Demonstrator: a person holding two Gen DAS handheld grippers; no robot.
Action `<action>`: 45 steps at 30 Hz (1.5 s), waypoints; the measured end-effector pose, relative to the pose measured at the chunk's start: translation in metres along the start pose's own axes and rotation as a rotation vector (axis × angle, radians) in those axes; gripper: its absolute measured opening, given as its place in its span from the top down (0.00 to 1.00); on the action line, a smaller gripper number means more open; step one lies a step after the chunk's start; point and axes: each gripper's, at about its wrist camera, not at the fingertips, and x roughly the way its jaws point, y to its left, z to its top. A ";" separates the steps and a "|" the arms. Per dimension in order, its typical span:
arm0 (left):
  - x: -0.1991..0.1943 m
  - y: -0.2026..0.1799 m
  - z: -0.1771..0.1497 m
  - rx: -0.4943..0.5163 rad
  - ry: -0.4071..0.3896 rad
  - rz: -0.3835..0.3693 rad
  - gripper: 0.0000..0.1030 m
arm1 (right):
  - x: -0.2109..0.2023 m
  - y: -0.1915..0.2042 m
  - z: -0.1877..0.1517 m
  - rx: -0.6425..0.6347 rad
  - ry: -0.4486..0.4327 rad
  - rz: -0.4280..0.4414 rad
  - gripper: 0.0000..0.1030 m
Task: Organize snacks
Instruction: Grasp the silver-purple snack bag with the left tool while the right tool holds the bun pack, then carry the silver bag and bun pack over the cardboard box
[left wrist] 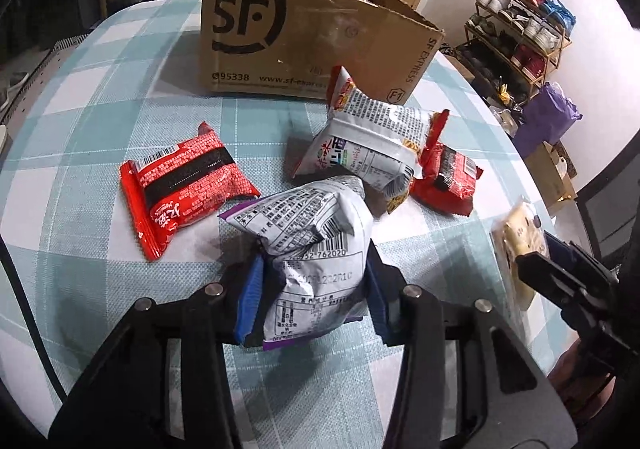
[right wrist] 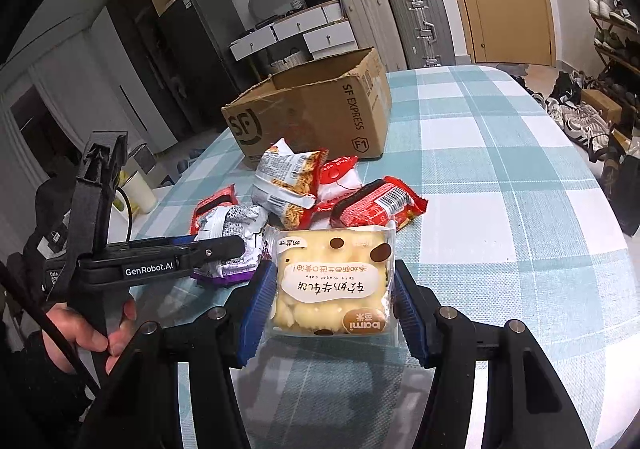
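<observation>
In the left wrist view, the left gripper (left wrist: 310,289) pinches a crumpled white snack packet with black print and a purple edge (left wrist: 316,245), its blue pads (left wrist: 250,299) pressing into both sides of the lower half. The packet's long axis runs away from the camera, its purple-edged seam end toward the lens and its other end pointing toward the open brown cardboard box marked SF (left wrist: 308,37), which stands at the far side of the table's blue-and-white checked cloth (left wrist: 80,97). A flat red noodle packet with a black band (left wrist: 186,189) lies to the left, its long axis slanting. Beyond the held packet, a second white printed packet (left wrist: 368,145) leans tilted on another red packet (left wrist: 448,181). In the right wrist view, the right gripper (right wrist: 334,305) clamps a clear-wrapped pale yellow cake pack with brown dots (right wrist: 332,285) by its two sides, the printed label reading upside down, its brown logo end nearest the camera. The left gripper's black body crosses in from the left, gripped by a hand (right wrist: 84,329), with the purple-edged packet at its tip, just beside the cake pack.
</observation>
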 end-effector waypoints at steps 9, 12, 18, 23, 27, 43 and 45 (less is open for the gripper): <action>-0.016 0.015 -0.004 -0.003 -0.027 -0.002 0.59 | -0.003 0.013 0.003 -0.022 -0.002 0.002 0.44; -0.025 0.019 -0.004 -0.004 -0.043 -0.003 0.59 | -0.004 0.018 0.005 -0.028 -0.006 0.005 0.44; -0.043 0.024 0.000 -0.006 -0.075 -0.020 0.59 | -0.008 0.026 0.011 -0.034 -0.017 0.013 0.44; -0.057 0.025 0.006 0.002 -0.098 -0.040 0.59 | -0.011 0.034 0.018 -0.043 -0.029 0.014 0.44; -0.069 0.026 0.015 0.022 -0.117 -0.048 0.59 | -0.014 0.043 0.029 -0.062 -0.050 0.018 0.44; -0.100 0.022 0.089 0.066 -0.154 -0.073 0.59 | -0.004 0.057 0.110 -0.112 -0.123 0.079 0.44; -0.103 0.026 0.104 0.056 -0.157 -0.082 0.59 | -0.002 0.057 0.123 -0.120 -0.134 0.077 0.44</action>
